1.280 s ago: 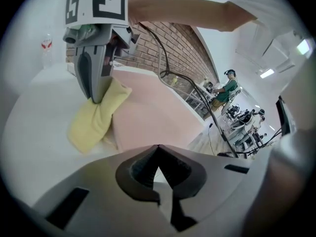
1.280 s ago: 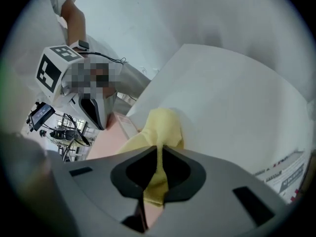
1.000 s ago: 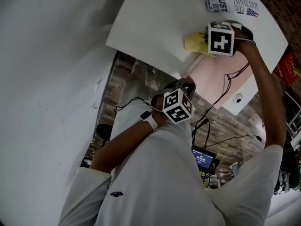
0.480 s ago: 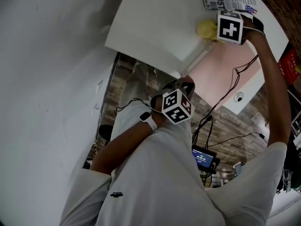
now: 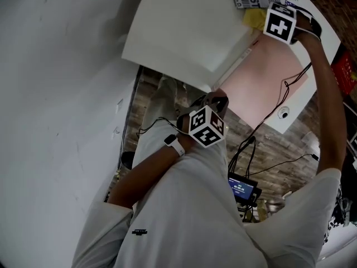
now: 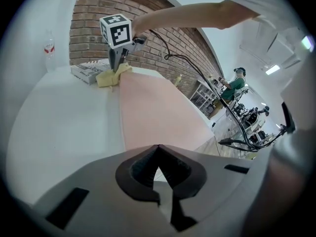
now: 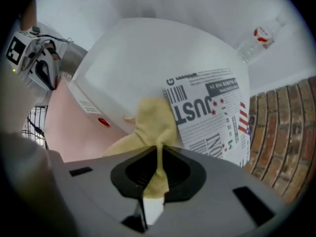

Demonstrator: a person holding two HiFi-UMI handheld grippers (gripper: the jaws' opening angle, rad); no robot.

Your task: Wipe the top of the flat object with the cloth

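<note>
The left gripper [image 6: 157, 147] hangs at the bench's [image 5: 294, 108] near edge, its jaws closed together on nothing. Toward the far edge, the right gripper [image 7: 159, 148] pinches the yellow cloth [image 7: 150, 122]. The cloth lies at the far end of the pink flat panel [image 5: 262, 77], touching the printed box [image 7: 212, 110].

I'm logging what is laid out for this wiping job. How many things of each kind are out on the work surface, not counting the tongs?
yellow cloth: 1
printed box: 1
plastic bottle: 1
pink flat panel: 1
white flat panel: 1
Total: 5
</note>
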